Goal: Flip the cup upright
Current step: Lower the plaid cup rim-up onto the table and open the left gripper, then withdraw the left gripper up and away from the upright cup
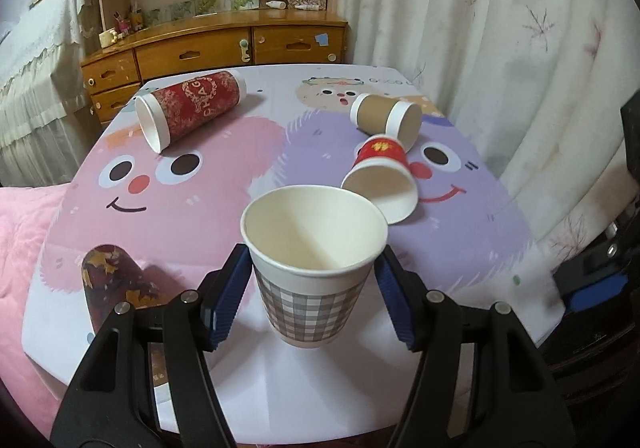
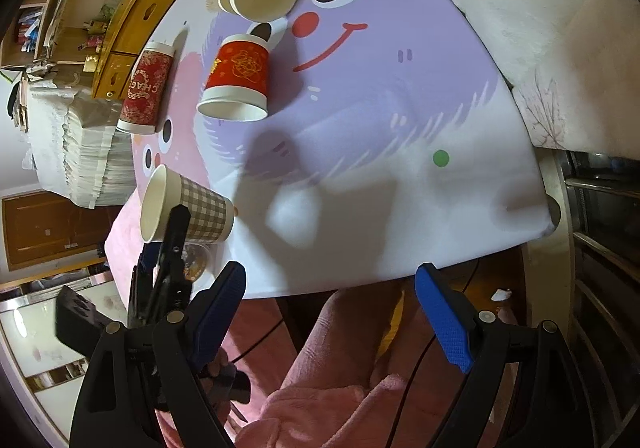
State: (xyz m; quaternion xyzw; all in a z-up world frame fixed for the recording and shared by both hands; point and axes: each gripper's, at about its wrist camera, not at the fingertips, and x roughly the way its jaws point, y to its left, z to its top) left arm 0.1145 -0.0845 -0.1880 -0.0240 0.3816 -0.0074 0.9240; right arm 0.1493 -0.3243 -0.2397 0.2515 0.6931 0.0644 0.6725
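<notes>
Left wrist view, lower centre: left tongs (image 1: 314, 288) grip the checked cup (image 1: 314, 268) upright above the desk (image 1: 280, 388); setting down remains. Right tongs (image 2: 330, 312) released.

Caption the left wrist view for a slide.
Left gripper holds a plaid cup upright above the table; three cups lie tipped behind.

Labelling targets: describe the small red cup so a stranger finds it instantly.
Start at the purple cartoon face on the table mat. The small red cup lies on its side by that face's red nose, white mouth facing the plaid cup. It is shorter than the tall red cup; the brown cup lies behind it.
</notes>
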